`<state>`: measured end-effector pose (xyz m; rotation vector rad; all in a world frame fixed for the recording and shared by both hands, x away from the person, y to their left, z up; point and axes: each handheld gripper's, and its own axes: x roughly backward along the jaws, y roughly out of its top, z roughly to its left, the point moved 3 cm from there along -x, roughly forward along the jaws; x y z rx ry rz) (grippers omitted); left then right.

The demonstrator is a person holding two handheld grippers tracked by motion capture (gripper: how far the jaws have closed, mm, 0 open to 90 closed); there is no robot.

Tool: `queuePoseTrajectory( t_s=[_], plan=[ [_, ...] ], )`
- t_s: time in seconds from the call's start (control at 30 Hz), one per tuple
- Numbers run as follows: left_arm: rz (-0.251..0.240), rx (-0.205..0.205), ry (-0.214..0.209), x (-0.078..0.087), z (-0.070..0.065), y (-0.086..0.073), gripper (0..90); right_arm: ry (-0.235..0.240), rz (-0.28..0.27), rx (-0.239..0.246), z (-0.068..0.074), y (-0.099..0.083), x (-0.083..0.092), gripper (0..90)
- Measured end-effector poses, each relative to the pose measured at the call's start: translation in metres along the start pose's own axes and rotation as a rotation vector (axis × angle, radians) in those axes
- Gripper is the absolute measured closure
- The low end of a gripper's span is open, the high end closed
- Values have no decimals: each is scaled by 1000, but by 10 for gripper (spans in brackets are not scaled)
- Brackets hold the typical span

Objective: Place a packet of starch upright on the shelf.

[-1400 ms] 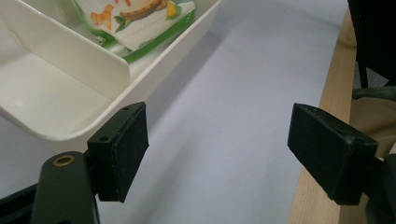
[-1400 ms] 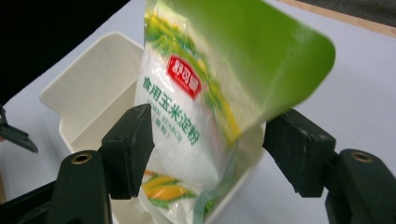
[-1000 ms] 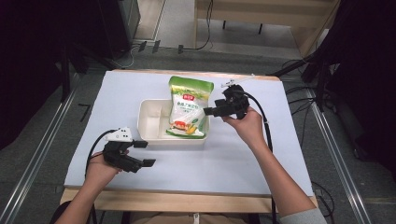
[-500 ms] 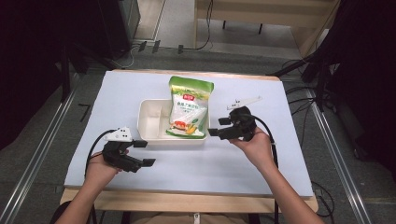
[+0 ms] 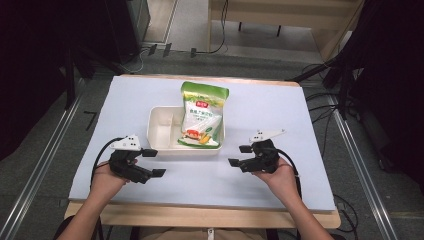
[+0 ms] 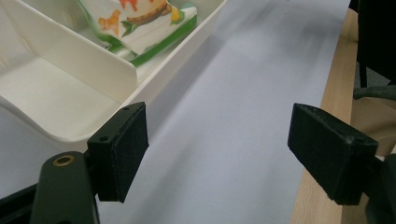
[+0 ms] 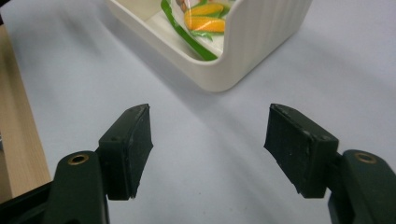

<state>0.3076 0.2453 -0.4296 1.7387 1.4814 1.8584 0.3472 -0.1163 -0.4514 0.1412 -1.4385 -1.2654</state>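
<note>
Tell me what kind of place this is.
Probably a lab or workshop recording station: a table under a pale sheet, cables trailing across the floor, metal rails alongside, and a person holding a left gripper and right gripper.

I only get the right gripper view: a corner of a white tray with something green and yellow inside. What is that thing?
Observer: It's a snack bag with a green top and vegetable pictures. The high view shows it leaning in the right compartment of the tray, with its top poking out past the far rim.
Operator: Is there anything in the rest of the tray?
Observer: No. The narrower left compartment is bare in the high view.
Operator: Where is the other gripper?
Observer: The left gripper is by the tray's near left corner. Its jaws are open with nothing between them.
</note>
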Motion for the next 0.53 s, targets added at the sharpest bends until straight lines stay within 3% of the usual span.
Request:
queuePoseTrajectory(
  t_s=[0.07, 0.23, 0.53],
  plan=[
    [2, -9, -2, 0, -3, 0, 210, 4, 3, -4, 2, 0, -4, 315],
    [14, -16, -8, -1, -4, 0, 210, 12, 5, 48, 10, 0, -11, 275],
    [24, -17, -3, -2, -4, 0, 210, 2, 44, 47, 12, -3, -19, 248]
  ],
)
